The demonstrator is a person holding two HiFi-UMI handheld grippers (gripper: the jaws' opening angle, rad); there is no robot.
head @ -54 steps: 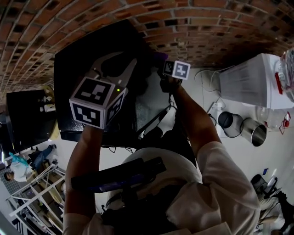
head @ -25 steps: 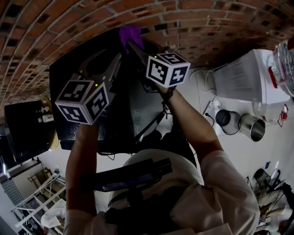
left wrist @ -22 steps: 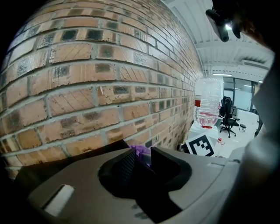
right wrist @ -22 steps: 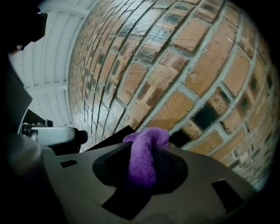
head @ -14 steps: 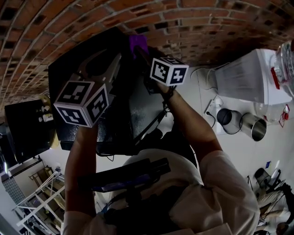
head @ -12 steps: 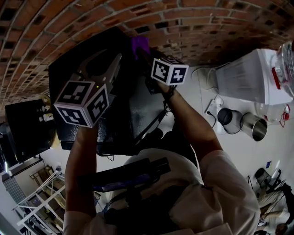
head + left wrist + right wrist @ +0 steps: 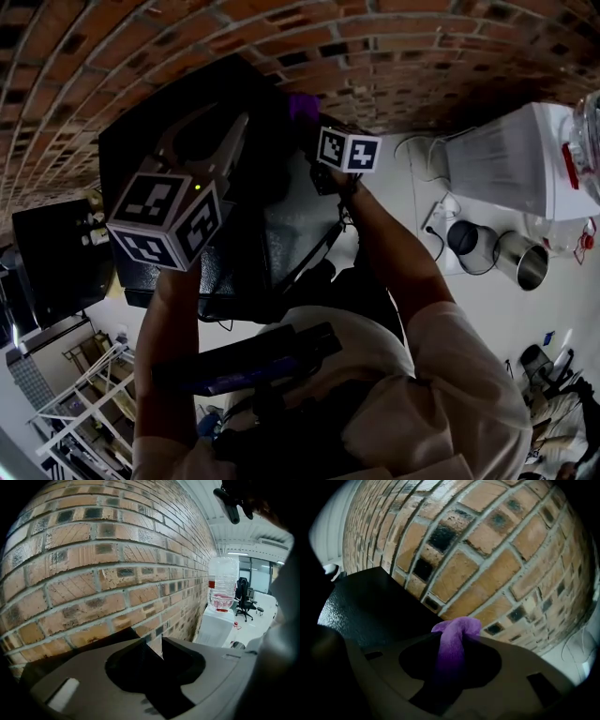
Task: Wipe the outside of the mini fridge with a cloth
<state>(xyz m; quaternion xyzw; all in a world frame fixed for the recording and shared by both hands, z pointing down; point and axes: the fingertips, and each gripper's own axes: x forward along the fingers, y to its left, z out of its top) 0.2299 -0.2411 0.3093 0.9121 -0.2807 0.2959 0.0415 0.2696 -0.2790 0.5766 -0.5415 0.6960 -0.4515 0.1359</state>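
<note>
Right gripper (image 7: 455, 644): jaws clamped on the purple cloth (image 7: 457, 627), with a wad poking past the tips. I see the cloth right beside the black mini fridge (image 7: 370, 606), close to the brick wall (image 7: 501, 573); can't confirm contact. Left gripper (image 7: 158, 641): jaws a sliver apart, empty, pointing at brick above the fridge top.

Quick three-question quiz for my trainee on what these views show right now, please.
1. What sits between the jaws of the left gripper?
2. The purple cloth is pinched by: A) left gripper B) right gripper C) neither
3. True or false: the wall behind the mini fridge is plain white plaster.

Key: 1 nothing; 2 B; 3 false, it is brick.
</note>
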